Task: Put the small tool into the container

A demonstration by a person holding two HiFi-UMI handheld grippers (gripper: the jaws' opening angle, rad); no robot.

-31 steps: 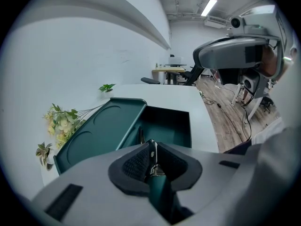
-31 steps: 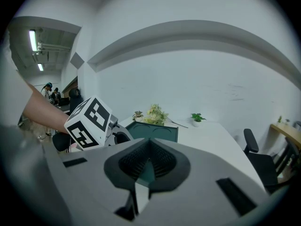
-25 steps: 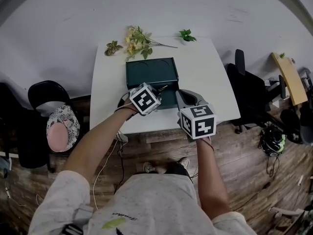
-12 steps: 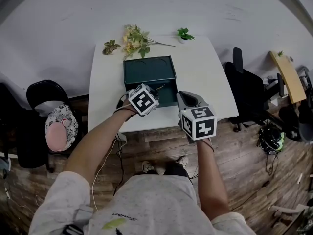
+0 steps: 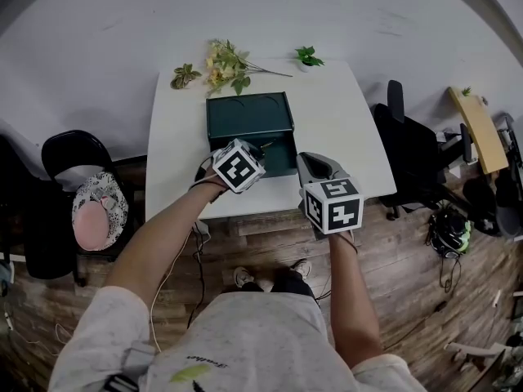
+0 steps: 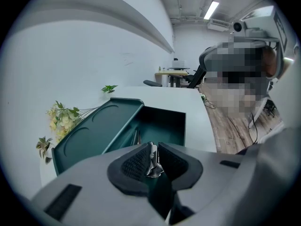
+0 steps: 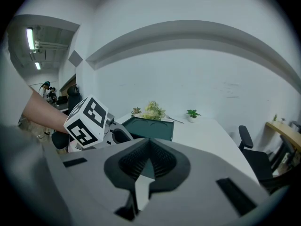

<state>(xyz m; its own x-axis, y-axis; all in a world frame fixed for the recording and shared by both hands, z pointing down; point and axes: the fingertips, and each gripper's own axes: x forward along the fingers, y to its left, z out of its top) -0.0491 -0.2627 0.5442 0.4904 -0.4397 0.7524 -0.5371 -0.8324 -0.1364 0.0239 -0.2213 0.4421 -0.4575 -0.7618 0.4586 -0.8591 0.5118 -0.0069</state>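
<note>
Black-and-white square marker patterns are being displayed on the grey left gripper (image 6: pixel 154 150) and the grey right gripper (image 7: pixel 149 159). A small silvery metal tool (image 6: pixel 153 163) is being shown between the left gripper's black pads (image 6: pixel 137 163), and ahead of it a dark green rectangular container (image 6: pixel 164 124) on a white table (image 6: pixel 188 100).

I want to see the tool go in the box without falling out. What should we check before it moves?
1. Small tool clamped in the left gripper jaws: ok.
2. Container lid open, lying back: ok.
3. Room inside: one thin metal thing lies by the hinge side, the rest looks free: ok.
4. Left gripper right over the opening: cannot tell; it looks to be at the near edge.
5. Right gripper out of the way, jaws together, nothing in them: ok.
</note>
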